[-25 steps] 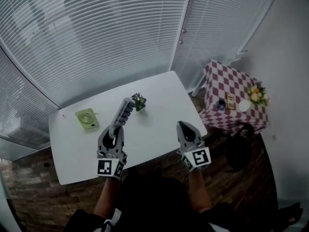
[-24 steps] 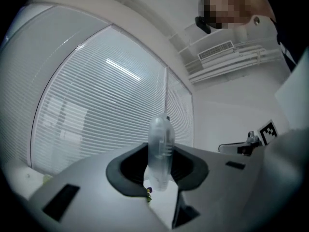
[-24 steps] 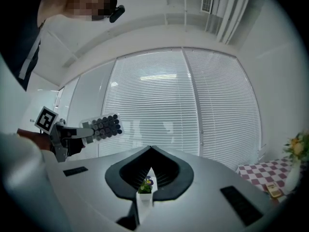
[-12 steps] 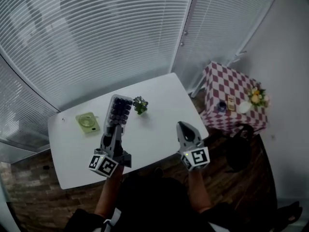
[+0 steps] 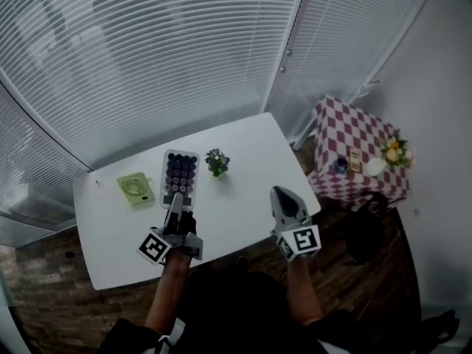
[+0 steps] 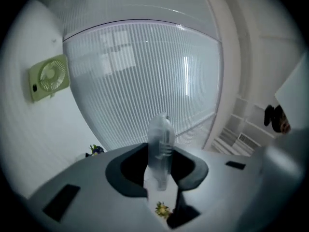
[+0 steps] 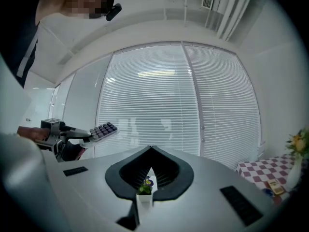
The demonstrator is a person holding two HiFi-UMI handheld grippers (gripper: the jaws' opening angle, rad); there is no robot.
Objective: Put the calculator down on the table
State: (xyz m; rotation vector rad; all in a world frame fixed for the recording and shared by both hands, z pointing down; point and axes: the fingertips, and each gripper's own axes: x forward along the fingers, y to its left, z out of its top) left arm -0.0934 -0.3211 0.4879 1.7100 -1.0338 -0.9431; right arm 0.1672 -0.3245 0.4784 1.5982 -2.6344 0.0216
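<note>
Two grippers out over the table, one in each hand.

Left gripper (image 5: pixel 175 206): jaws clamped on the near end of the calculator (image 5: pixel 180 177). In its own view the calculator shows edge-on, a pale strip pinched between the two dark pads. The gripper lies rolled on its side, marker cube (image 5: pixel 155 247) out to the left.

Calculator: flat, keys up, long side running away from the person. From the right gripper view it juts out of the left gripper about level. Whether its underside touches the table I cannot tell.

Right gripper (image 5: pixel 280 194): jaws pressed together to a point, nothing pinched. It sits near the table's front right edge, well apart from the left one, pointing away from the person.

White table (image 5: pixel 243 190): a small green fan (image 5: pixel 134 186) lies flat just left of the calculator. A little potted plant (image 5: pixel 217 161) with purple flowers stands just right of the calculator's far end. The calculator is between the two.

Beyond the table: closed white blinds (image 5: pixel 147 65) across the whole back. To the right, a side table under a red-and-white checked cloth (image 5: pixel 346 135) carries yellow flowers (image 5: pixel 393 148) and a few small items too small to name. Wood-look floor (image 5: pixel 44 308) below.
</note>
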